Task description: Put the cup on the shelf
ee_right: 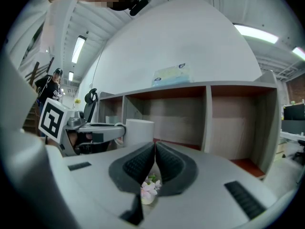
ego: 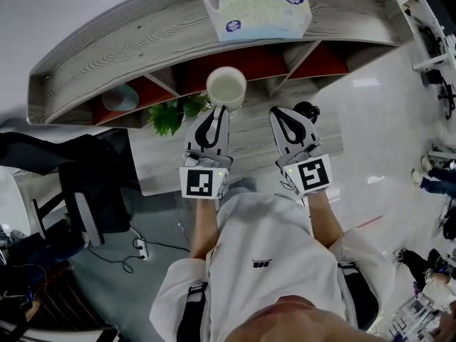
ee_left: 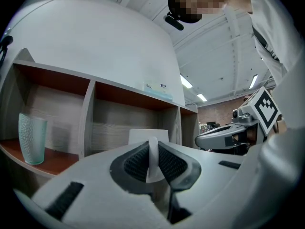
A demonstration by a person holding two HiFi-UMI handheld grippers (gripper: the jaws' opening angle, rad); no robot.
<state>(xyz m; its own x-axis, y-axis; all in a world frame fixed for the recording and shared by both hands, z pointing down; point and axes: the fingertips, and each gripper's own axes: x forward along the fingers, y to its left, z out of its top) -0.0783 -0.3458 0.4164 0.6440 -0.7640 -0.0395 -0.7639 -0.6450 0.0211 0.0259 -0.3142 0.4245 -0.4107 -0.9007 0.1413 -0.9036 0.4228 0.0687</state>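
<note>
A white cup (ego: 226,87) hangs in front of the shelf's (ego: 142,48) middle compartment. My left gripper (ego: 220,109) is shut on its near wall. In the left gripper view the cup's thin white wall (ee_left: 152,151) stands pinched between the dark pads, with the middle compartment of the shelf (ee_left: 86,123) behind it. To the right of the cup, my right gripper (ego: 279,112) is shut with nothing in it. In the right gripper view its pads meet at the gripper (ee_right: 155,147), and the cup (ee_right: 139,131) shows to the left.
A tissue box (ego: 256,6) lies on the shelf's top. A pale blue-green glass (ee_left: 32,140) stands in the left compartment. A small green plant (ego: 169,116) sits on the table below it, left of the cup. A black chair (ego: 85,184) stands at the left.
</note>
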